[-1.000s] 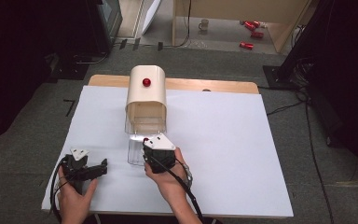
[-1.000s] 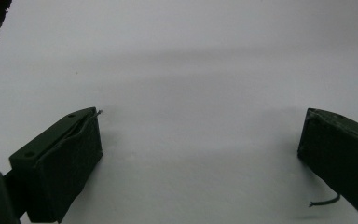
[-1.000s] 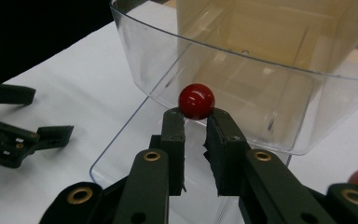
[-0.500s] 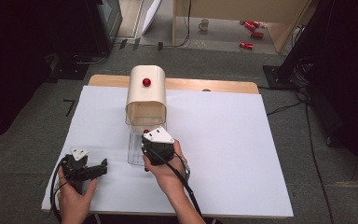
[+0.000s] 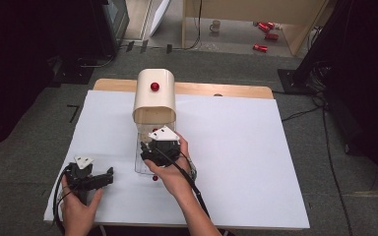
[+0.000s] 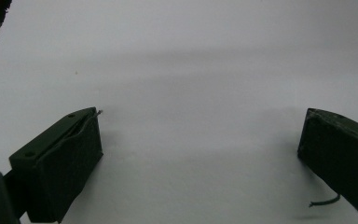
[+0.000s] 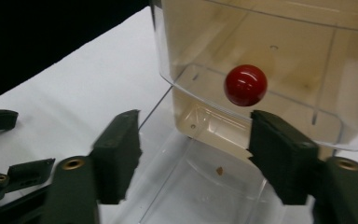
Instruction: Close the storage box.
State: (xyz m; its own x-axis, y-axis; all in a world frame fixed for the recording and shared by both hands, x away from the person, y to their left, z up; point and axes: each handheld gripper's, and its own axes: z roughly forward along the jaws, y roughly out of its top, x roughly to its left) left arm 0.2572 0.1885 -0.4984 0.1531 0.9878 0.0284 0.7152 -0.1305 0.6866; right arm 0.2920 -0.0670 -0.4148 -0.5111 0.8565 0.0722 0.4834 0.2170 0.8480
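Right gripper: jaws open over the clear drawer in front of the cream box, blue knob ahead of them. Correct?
Not quite: the knob is red, not blue, as the right gripper view shows. The rest holds: the right gripper is open over the clear drawer in front of the cream box.

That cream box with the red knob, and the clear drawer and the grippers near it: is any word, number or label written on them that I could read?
None can be read.
Cream box and red knob: plain, no print.
Clear drawer: no label.
Right gripper and left gripper: plain dark jaws, no marks.
Red cans on the floor behind: too small to read.
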